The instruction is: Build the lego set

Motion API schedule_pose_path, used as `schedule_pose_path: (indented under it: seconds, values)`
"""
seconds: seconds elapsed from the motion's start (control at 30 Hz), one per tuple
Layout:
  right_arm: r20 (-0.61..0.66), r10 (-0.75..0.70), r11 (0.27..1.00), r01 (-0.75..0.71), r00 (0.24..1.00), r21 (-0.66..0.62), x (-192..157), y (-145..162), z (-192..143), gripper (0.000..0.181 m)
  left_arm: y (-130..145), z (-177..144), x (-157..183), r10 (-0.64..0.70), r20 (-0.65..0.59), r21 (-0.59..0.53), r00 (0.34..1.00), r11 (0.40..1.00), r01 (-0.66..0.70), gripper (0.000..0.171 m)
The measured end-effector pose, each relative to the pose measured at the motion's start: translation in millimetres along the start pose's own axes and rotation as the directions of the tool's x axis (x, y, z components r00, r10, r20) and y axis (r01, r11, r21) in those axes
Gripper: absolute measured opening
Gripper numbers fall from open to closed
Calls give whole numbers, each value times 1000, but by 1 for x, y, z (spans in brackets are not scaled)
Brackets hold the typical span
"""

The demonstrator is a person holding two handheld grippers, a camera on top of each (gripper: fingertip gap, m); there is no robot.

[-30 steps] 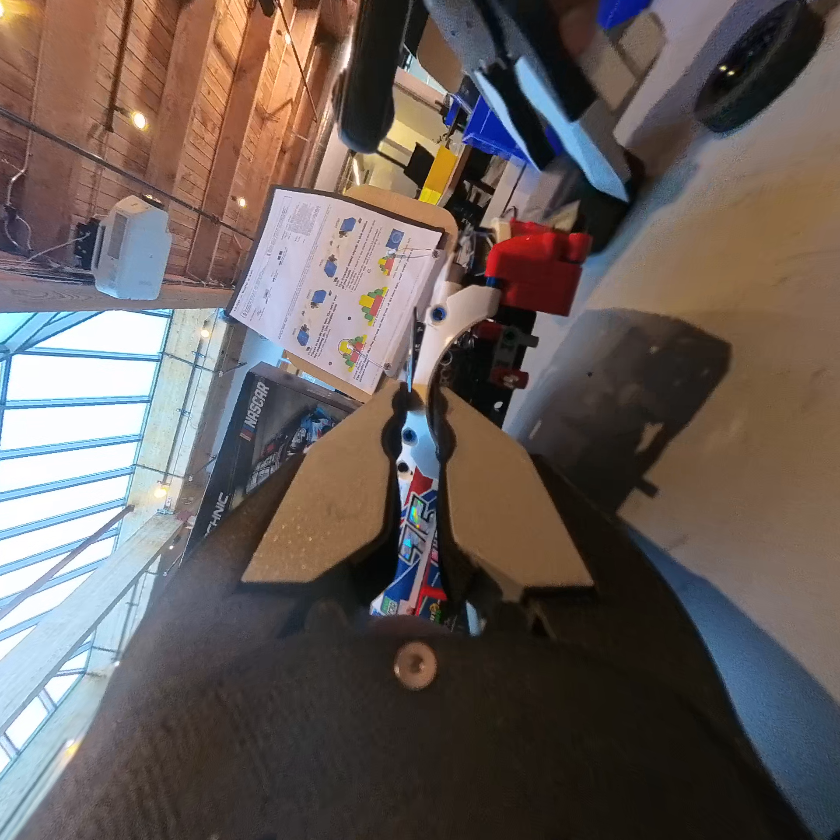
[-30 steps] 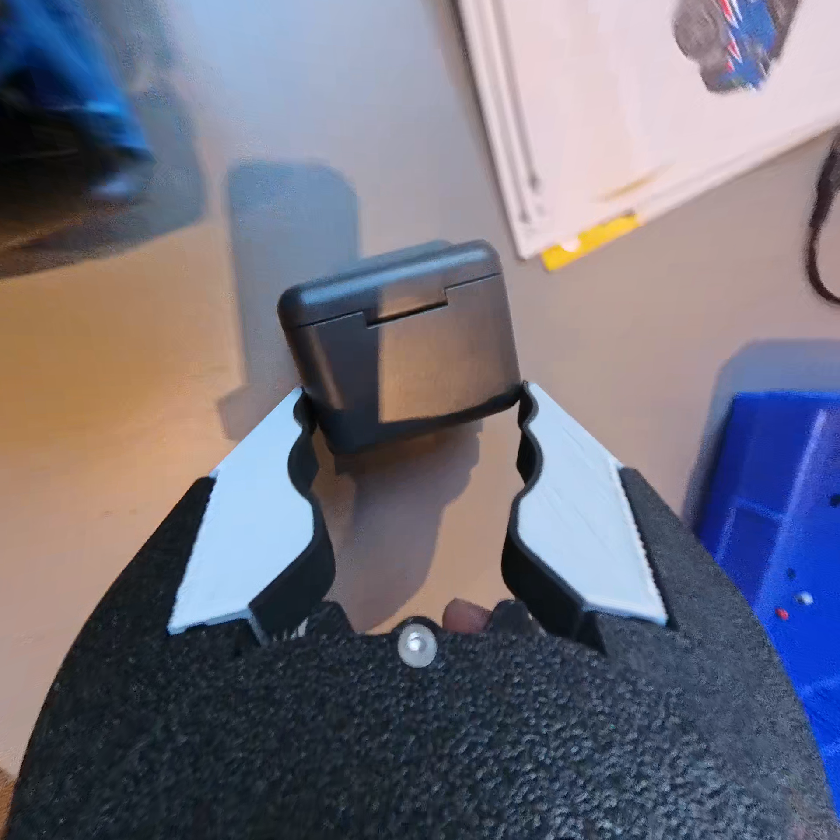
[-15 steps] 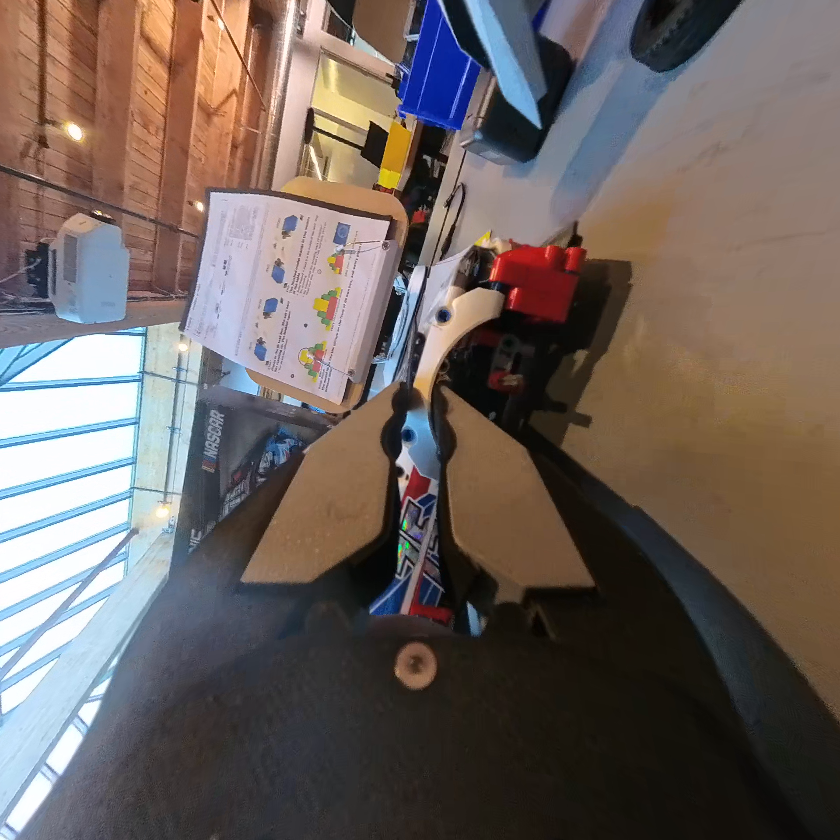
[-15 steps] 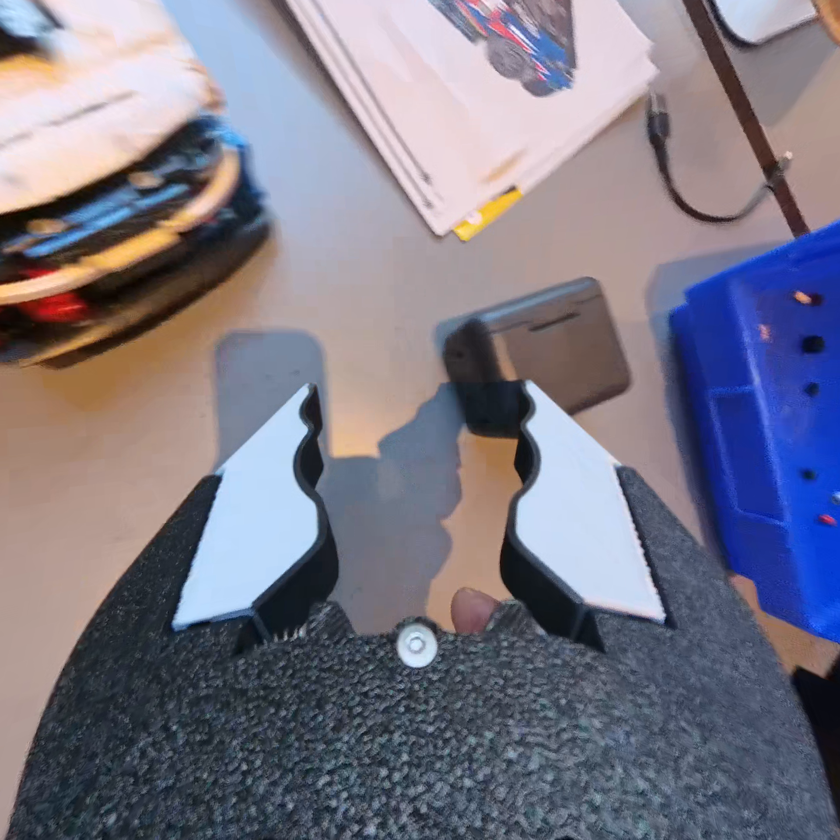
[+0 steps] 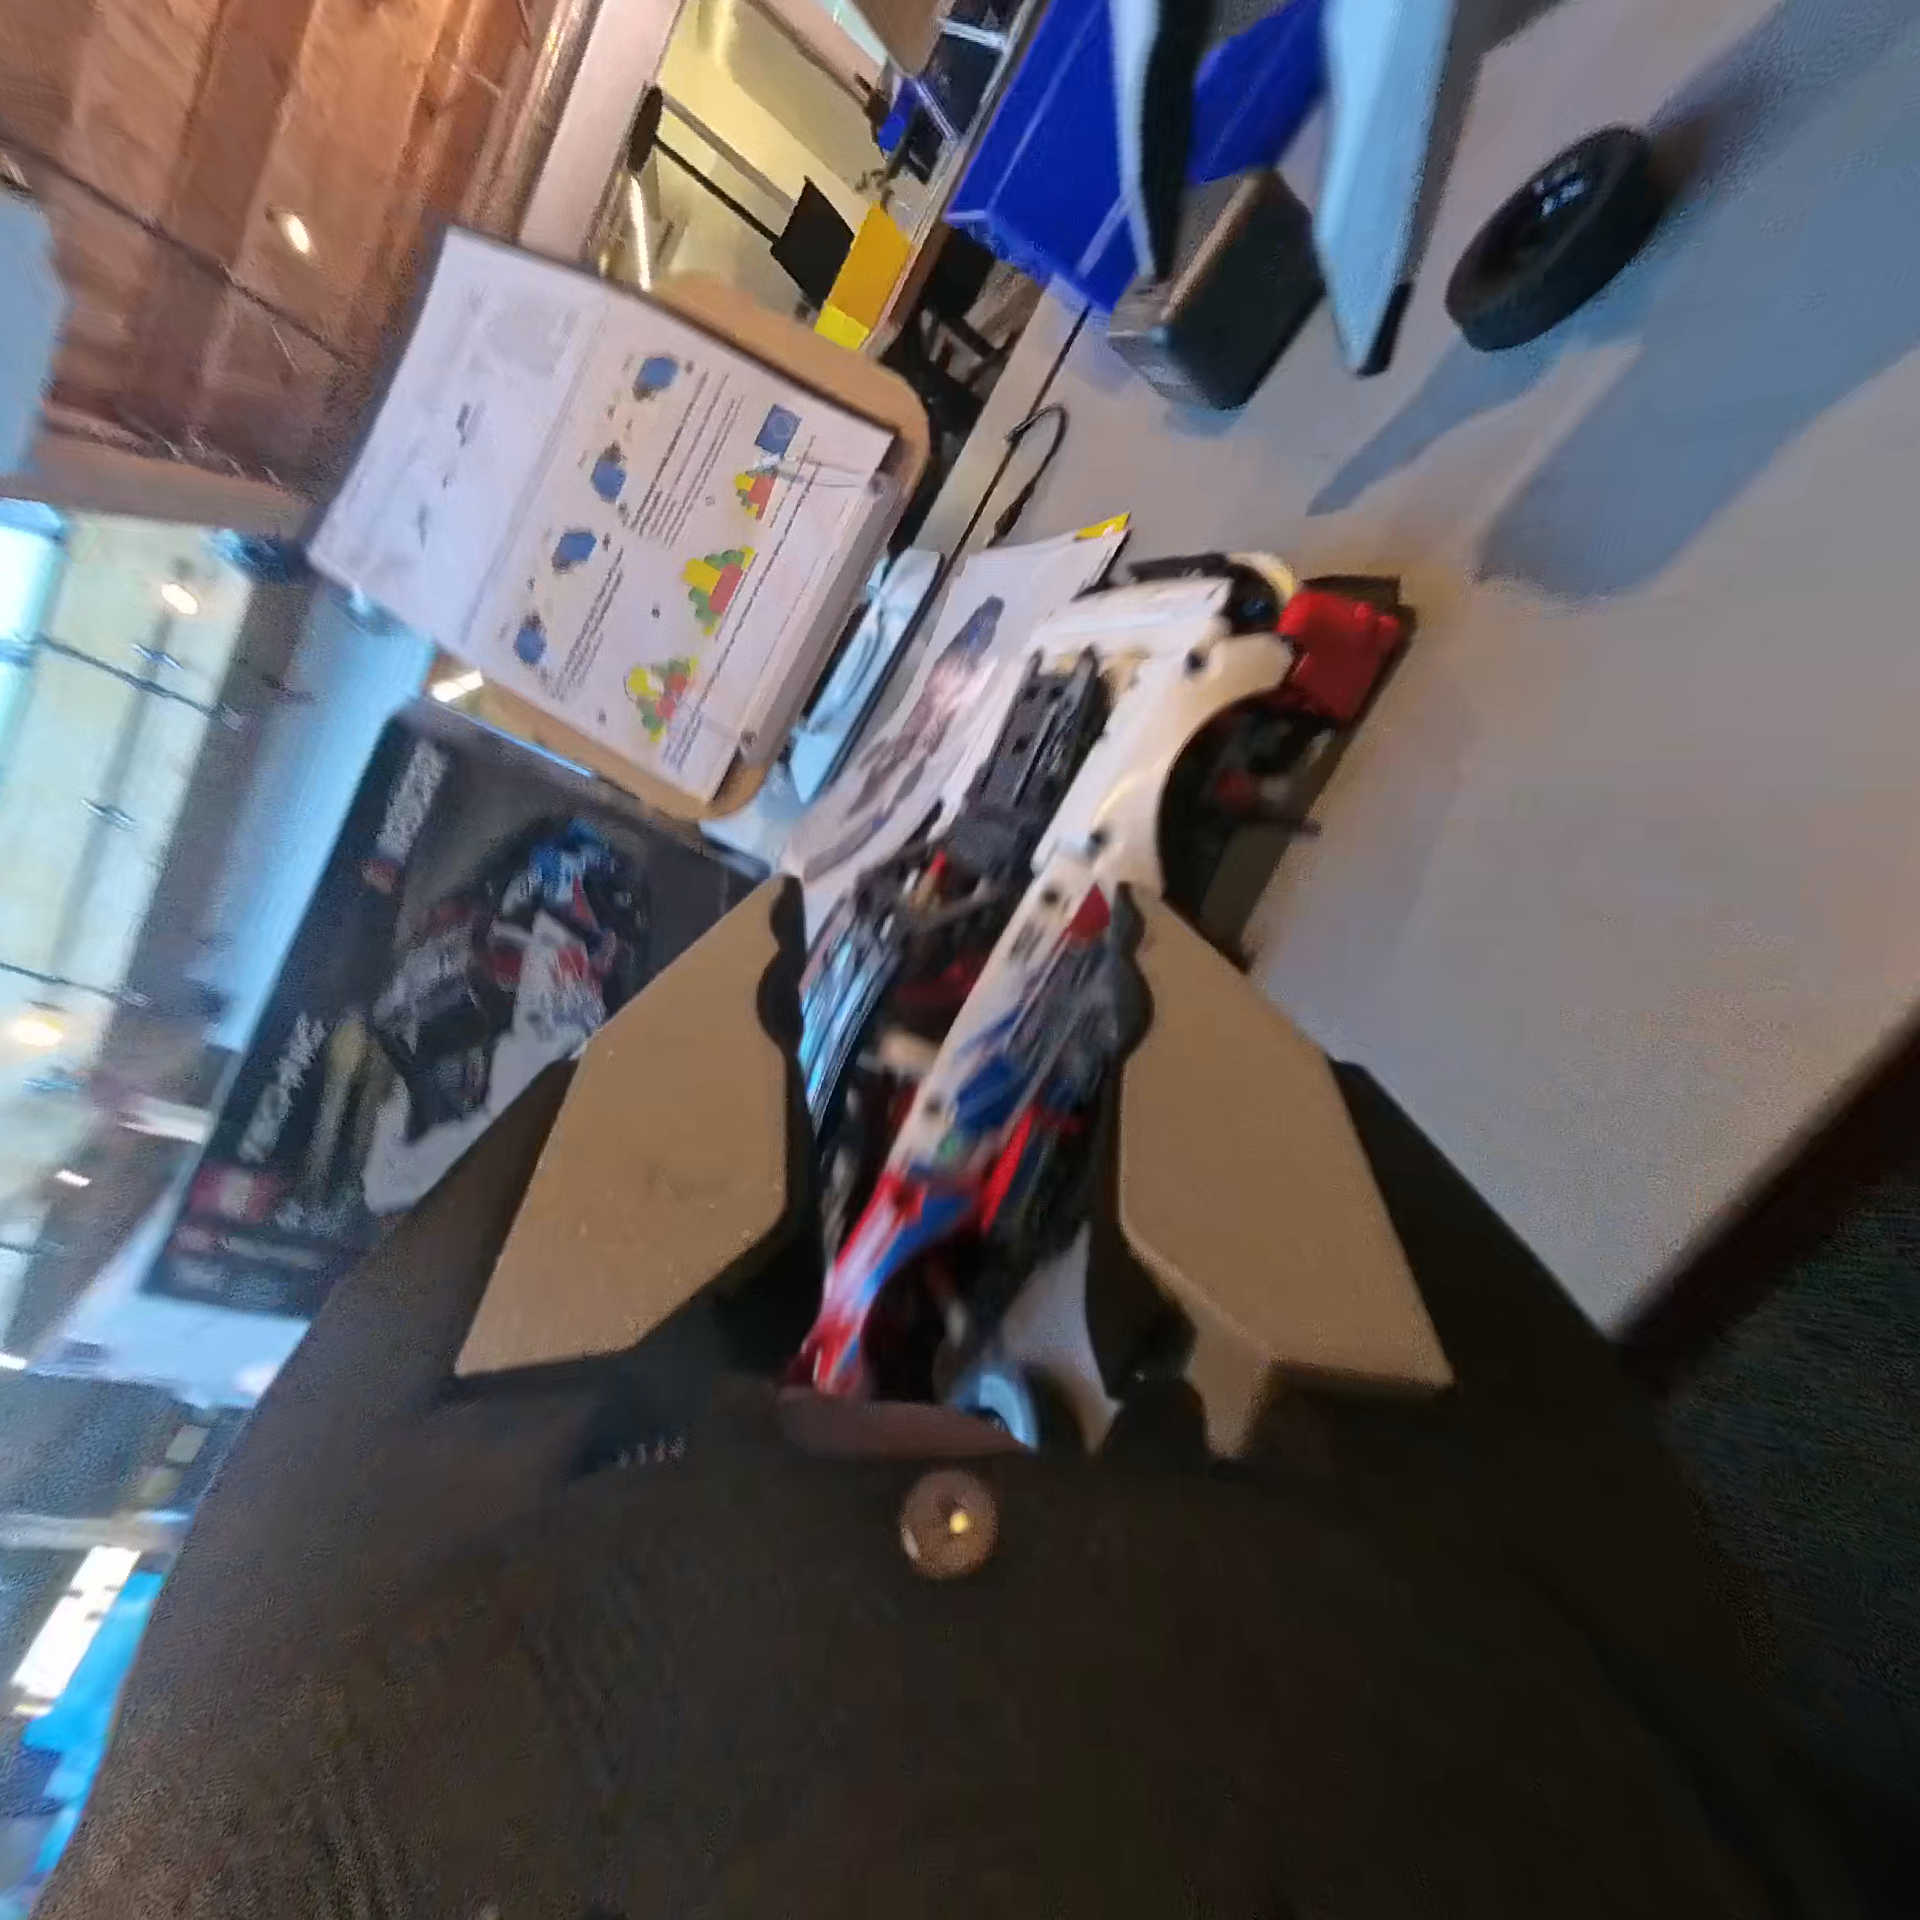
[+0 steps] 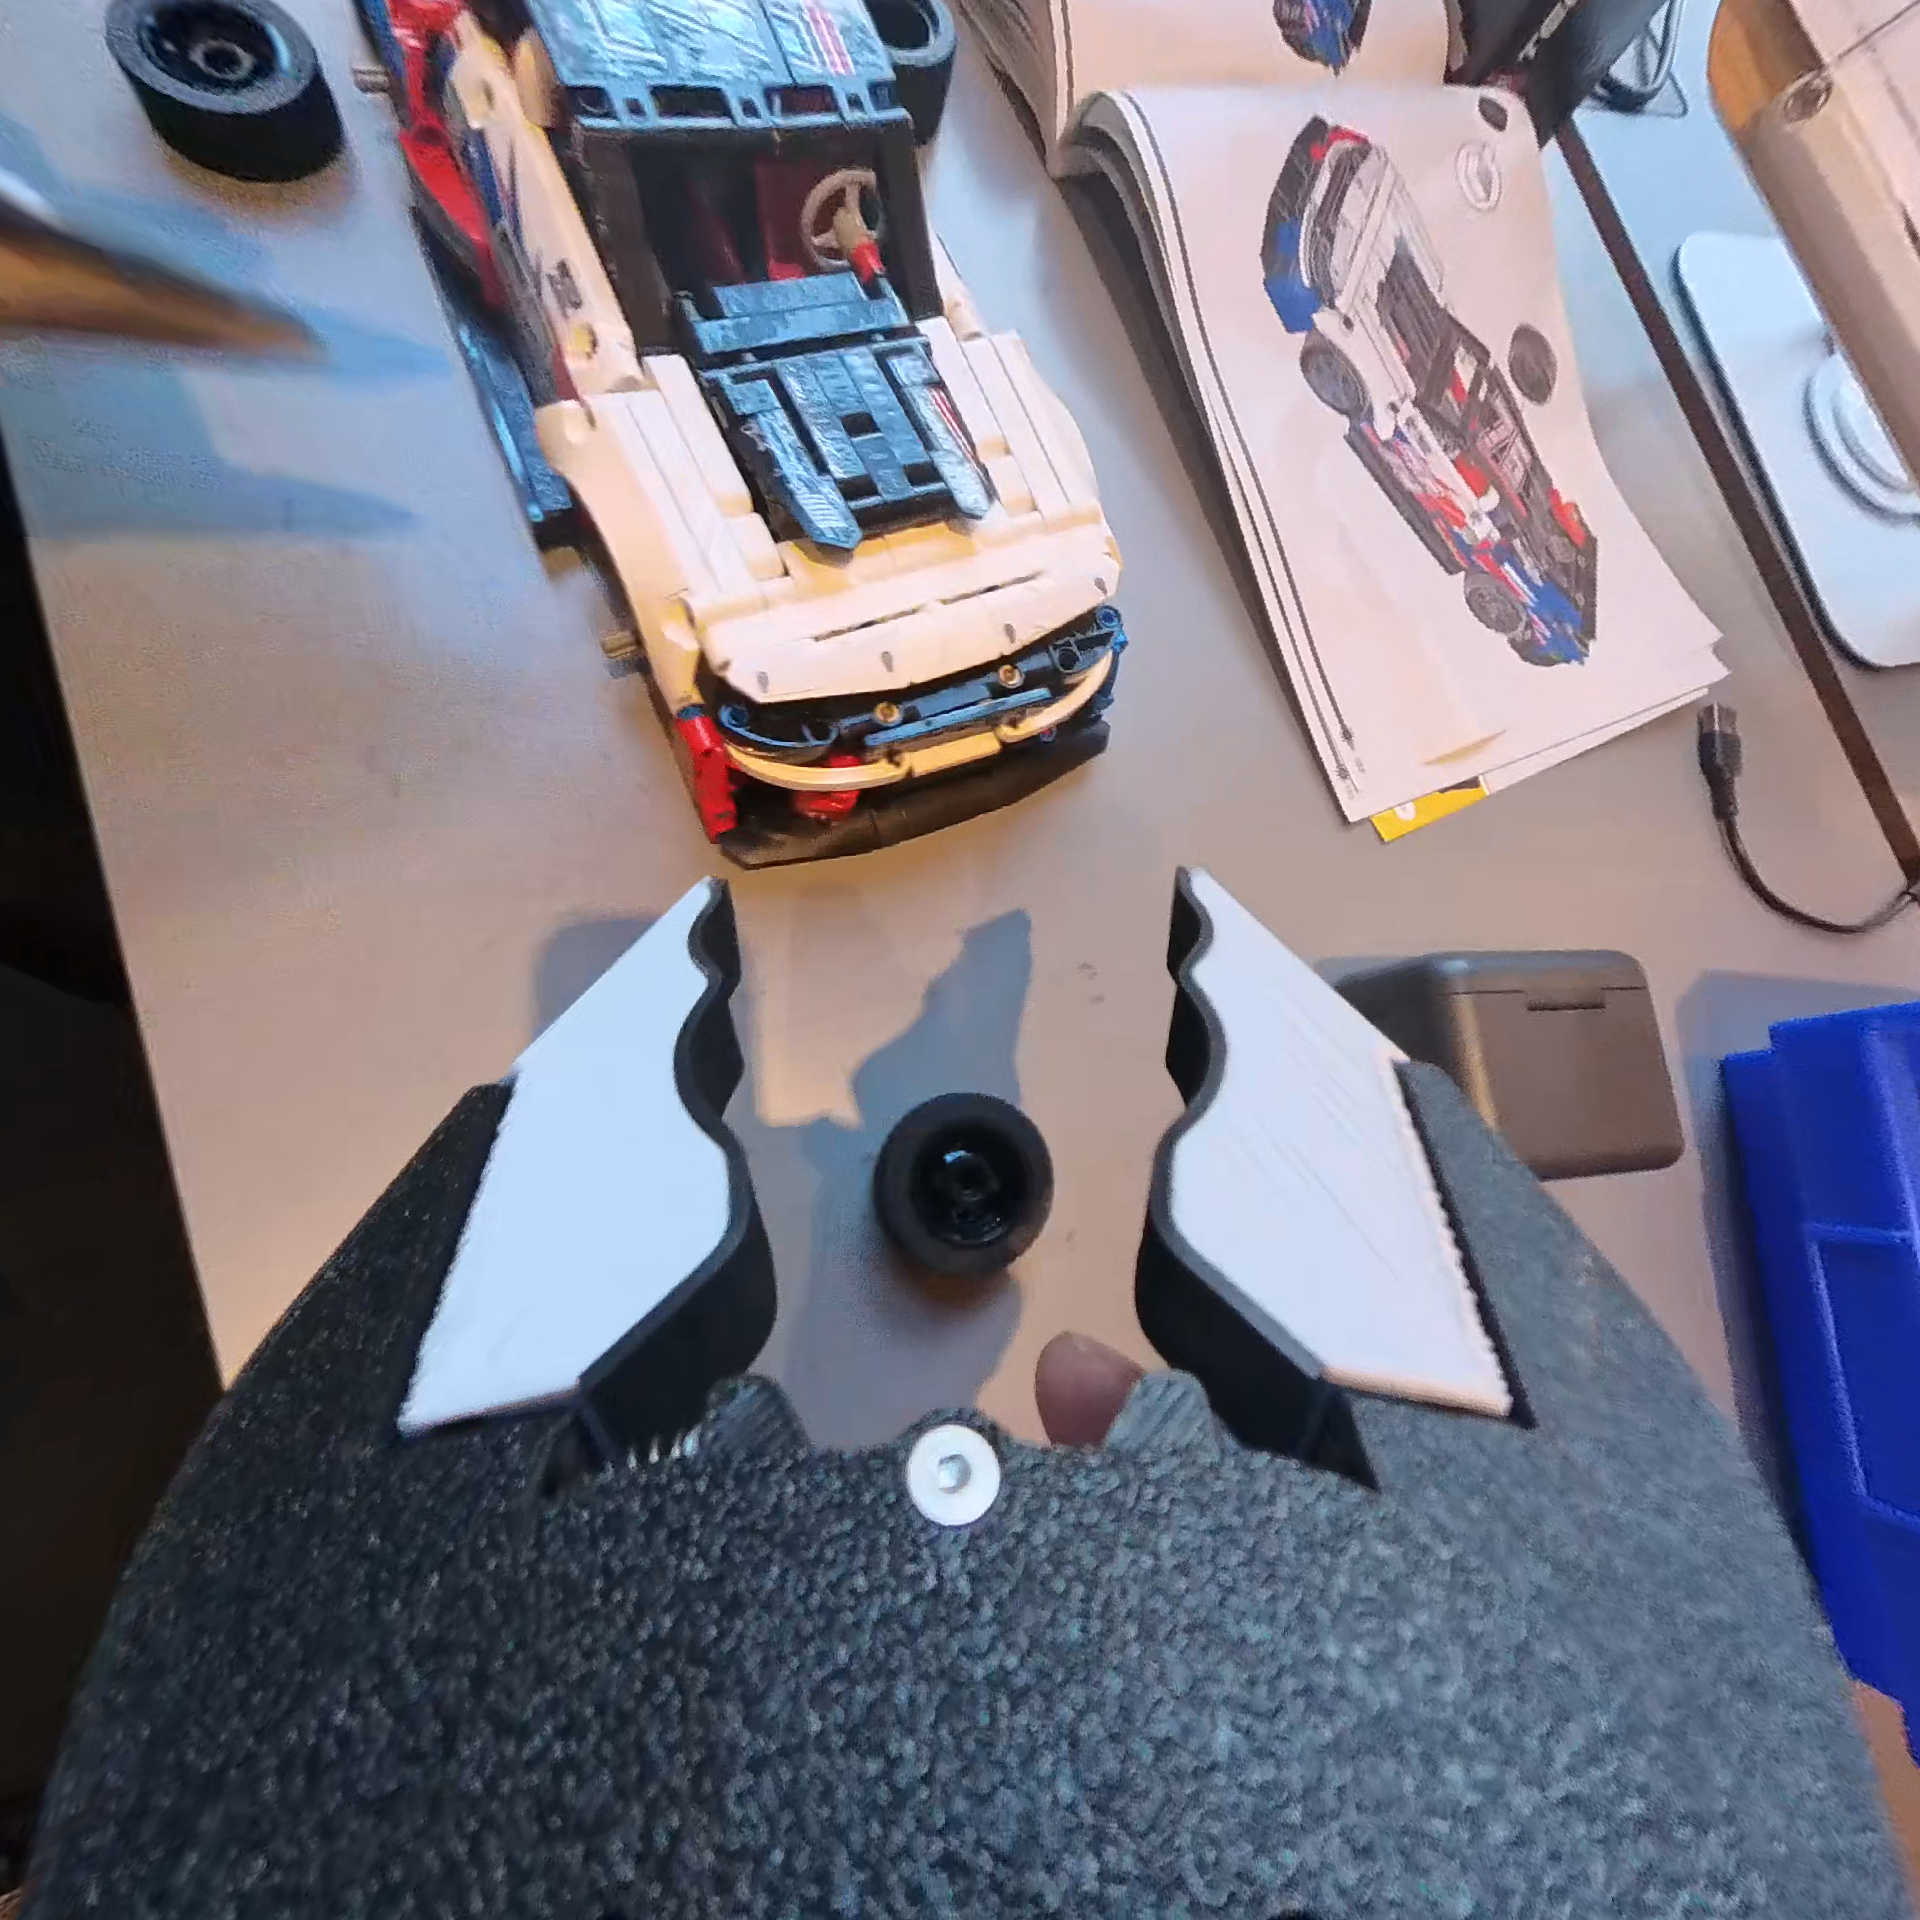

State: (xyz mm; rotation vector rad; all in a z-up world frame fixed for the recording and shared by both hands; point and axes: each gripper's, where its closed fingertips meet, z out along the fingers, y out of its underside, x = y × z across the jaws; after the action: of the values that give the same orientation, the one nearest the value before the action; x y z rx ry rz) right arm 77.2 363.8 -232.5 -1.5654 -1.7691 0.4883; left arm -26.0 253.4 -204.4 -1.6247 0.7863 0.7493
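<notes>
The white, black and red lego car (image 6: 831, 468) stands on the grey table (image 6: 312, 727), nose toward my right gripper. My right gripper (image 6: 951, 894) is open just in front of the nose. A loose black wheel (image 6: 961, 1184) lies on the table between its white fingers (image 6: 592, 1174), touching neither. My left gripper (image 5: 958, 904) is open, and the car's side (image 5: 1039, 1039) shows in the gap between its tan fingers (image 5: 665, 1143). One tan finger shows blurred left of the car in the right wrist view (image 6: 135, 301). A second wheel (image 6: 223, 83) lies beside the car's rear.
An open instruction booklet (image 6: 1403, 416) lies right of the car. A dark grey case (image 6: 1527, 1060), a blue bin (image 6: 1839, 1299) and a black cable (image 6: 1745, 821) are at the right. The table edge (image 6: 125, 831) runs along the left. A clipboard with a sheet (image 5: 623, 509) and the set box (image 5: 447, 1029) stand behind.
My left gripper was shut on the car's side panel and has opened. My right gripper swung away from the grey case and now straddles a loose wheel in front of the car.
</notes>
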Motion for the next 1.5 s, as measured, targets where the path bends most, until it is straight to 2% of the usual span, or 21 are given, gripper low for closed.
schedule_pose_path:
  seconds: [0.07, 0.17, 0.23, 0.33, 0.43, 0.53, 0.6, 0.73, 0.83, 0.9, 1.0, 1.03, 1.07, 1.1, 1.13, 1.2, 1.23, 1.3, 1.33, 1.4, 1.5]
  values:
    - [-17, -26, 1000, 26, 1000, 17, -5, 0, -5, 77, 34, -35, -26, -126, 1, -65, 992, 990, 126, 53]
    - [-75, -41, 999, 40, 996, -10, -2, 13, -12, 73, 102, -56, -29, -357, -86, -285, 930, 904, 320, 56]
    - [-93, -15, 999, 11, 996, -40, 8, 30, -24, 75, 120, -55, -24, -435, -113, -341, 893, 861, 377, 55]
    - [-139, 87, 993, -97, 986, -65, 31, 57, -54, 85, 135, -44, -15, -450, -105, -375, 887, 844, 384, 56]
    - [-102, 150, 988, -153, 983, -28, 26, 68, -73, 78, 136, -34, -10, -501, -111, -354, 858, 827, 437, 38]
    - [-57, 166, 985, -168, 985, -40, 13, 74, -64, 74, 144, -30, -2, -500, -129, -389, 857, 820, 419, 1]
    - [-20, 190, 981, -191, 981, -30, 7, 71, -48, 74, 144, -30, -2, -487, -124, -372, 864, 830, 415, 0]
    - [111, 205, 978, -208, 973, 23, -20, 40, -13, 73, 149, -41, -7, -517, -108, -400, 849, 805, 439, 0]
    - [123, 160, 986, -164, 979, 21, -34, 22, 8, 75, 150, -53, -10, -595, -91, -420, 798, 750, 511, 23]
    - [148, 149, 988, -152, 978, 14, -42, 14, 18, 79, 145, -53, -6, -641, -114, -427, 759, 722, 544, 54]
    - [110, 124, 992, -124, 986, -3, -38, 13, 29, 79, 145, -46, 1, -653, -110, -443, 749, 707, 551, 71]
    - [114, 130, 991, -130, 985, -7, -39, 13, 31, 80, 141, -44, 8, -671, -137, -448, 729, 698, 559, 69]
    - [120, 141, 990, -141, 983, -8, -40, 13, 33, 80, 137, -41, 15, -681, -170, -445, 712, 698, 561, 57]
    - [124, 151, 989, -150, 981, -13, -41, 13, 35, 80, 131, -39, 19, -682, -195, -423, 705, 707, 566, 28]
    - [122, 156, 988, -154, 980, -20, -41, 14, 38, 80, 129, -38, 20, -674, -206, -410, 710, 718, 562, 12]
    - [113, 152, 988, -151, 982, -20, -41, 14, 41, 79, 132, -39, 17, -636, -189, -411, 748, 743, 529, 11]
    - [112, 152, 988, -150, 982, -24, -42, 16, 41, 79, 140, -43, 11, -576, -170, -415, 800, 778, 472, 12]
    - [102, 163, 987, -161, 981, -23, -40, 17, 38, 79, 170, -57, -20, -351, -81, -440, 933, 852, 283, 12]
    - [111, 177, 984, -176, 978, -17, -40, 17, 37, 79, 189, -65, -39, -210, -49, -473, 976, 866, 163, 12]
    - [153, 207, 978, -208, 966, -10, -42, 15, 35, 79, 220, -75, -65, -2, -67, -511, 998, 859, -32, 12]
    - [178, 230, 973, -233, 957, -4, -41, 14, 38, 79, 251, -70, -77, 64, -108, -448, 992, 888, -106, 16]
